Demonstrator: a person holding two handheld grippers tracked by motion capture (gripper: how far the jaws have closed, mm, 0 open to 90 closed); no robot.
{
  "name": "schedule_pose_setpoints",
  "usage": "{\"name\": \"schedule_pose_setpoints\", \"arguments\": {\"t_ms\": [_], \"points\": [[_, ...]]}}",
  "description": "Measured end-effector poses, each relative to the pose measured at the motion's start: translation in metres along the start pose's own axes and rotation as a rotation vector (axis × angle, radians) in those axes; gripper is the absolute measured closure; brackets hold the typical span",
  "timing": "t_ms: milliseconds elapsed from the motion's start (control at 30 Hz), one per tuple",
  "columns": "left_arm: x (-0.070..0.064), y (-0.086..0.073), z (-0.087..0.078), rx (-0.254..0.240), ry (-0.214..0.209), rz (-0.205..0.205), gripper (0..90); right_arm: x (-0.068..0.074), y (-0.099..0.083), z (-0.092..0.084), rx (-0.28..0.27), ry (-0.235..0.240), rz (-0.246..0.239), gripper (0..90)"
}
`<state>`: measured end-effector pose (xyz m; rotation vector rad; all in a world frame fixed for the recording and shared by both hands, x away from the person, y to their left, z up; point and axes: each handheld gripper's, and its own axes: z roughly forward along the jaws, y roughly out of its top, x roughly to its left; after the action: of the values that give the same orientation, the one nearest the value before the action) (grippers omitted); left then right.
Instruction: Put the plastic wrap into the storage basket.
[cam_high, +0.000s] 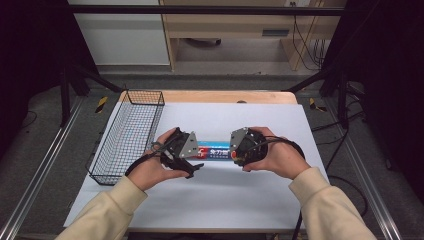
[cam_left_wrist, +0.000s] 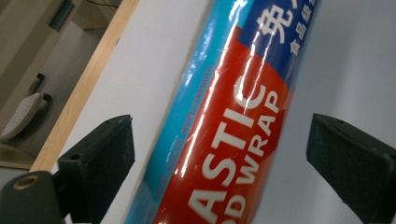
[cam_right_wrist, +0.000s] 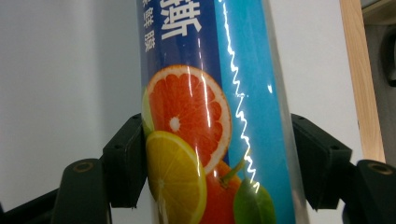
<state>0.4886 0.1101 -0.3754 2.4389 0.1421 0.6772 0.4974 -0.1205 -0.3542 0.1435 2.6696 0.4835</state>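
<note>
Right hand-held gripper clamps plastic wrap box; wire basket empty.

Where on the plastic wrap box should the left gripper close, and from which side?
Across the narrow width of the plastic wrap box near its red end, coming in along the box's length as the left gripper already does. The box is long and slim, lies flat on the table, and sits between the open jaws with gaps either side.
</note>
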Motion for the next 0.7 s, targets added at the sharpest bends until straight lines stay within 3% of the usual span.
{"name": "schedule_pose_setpoints", "arguments": {"t_ms": [133, 300, 567, 700], "points": [[0.0, 0.004, 0.002, 0.022, 0.014, 0.022, 15.0, 0.0, 0.006, -0.005, -0.002, 0.003, -0.015, 29.6], [0.002, 0.008, 0.004, 0.056, -0.004, 0.047, 19.5, 0.002, 0.014, -0.011, -0.005, 0.009, -0.041, 29.7], [0.001, 0.009, 0.007, 0.086, -0.026, 0.052, 25.5, 0.004, 0.017, -0.012, -0.008, 0.008, -0.056, 29.7], [0.001, 0.008, 0.009, 0.071, -0.026, 0.055, 25.6, 0.004, 0.015, -0.01, -0.011, 0.014, -0.045, 29.8]]}}
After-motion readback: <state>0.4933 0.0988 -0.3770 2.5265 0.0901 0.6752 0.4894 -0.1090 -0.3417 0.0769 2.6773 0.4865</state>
